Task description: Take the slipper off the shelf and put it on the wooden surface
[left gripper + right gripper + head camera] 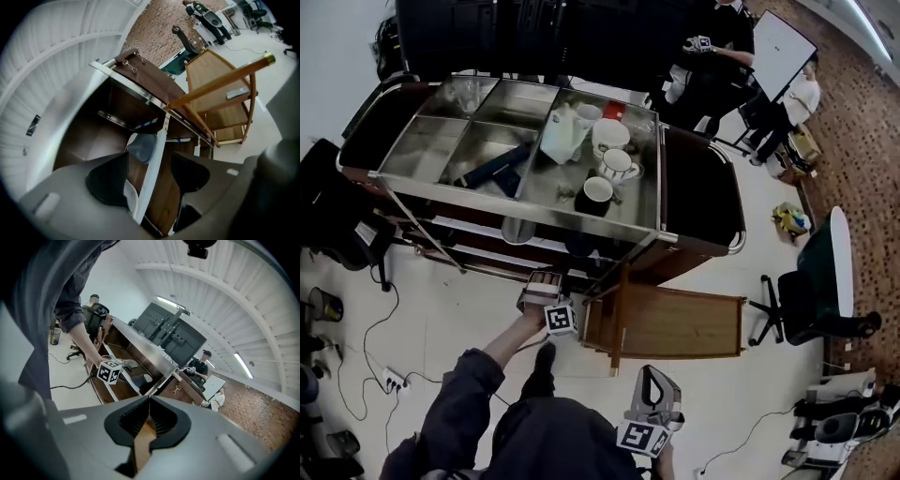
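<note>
A slipper (142,146) with a grey-blue upper and a white sole edge lies on the dark wooden shelf (89,140) of the serving cart. My left gripper (147,173) is open, one pad on each side of the slipper, neither clearly pressing on it. In the head view the left gripper (546,279) reaches under the cart's steel top (647,211), which hides the slipper. A low wooden side table (684,323) stands right of it. My right gripper (654,377) hangs near my body, away from the cart, jaws shut and empty (149,420).
Mugs (617,165), a white jug (562,133) and a dark tool lie in the cart's steel trays. A wooden rail (220,79) slants over the side table. An office chair (811,295) stands right, cables (389,380) lie on the floor left, and people sit at the back.
</note>
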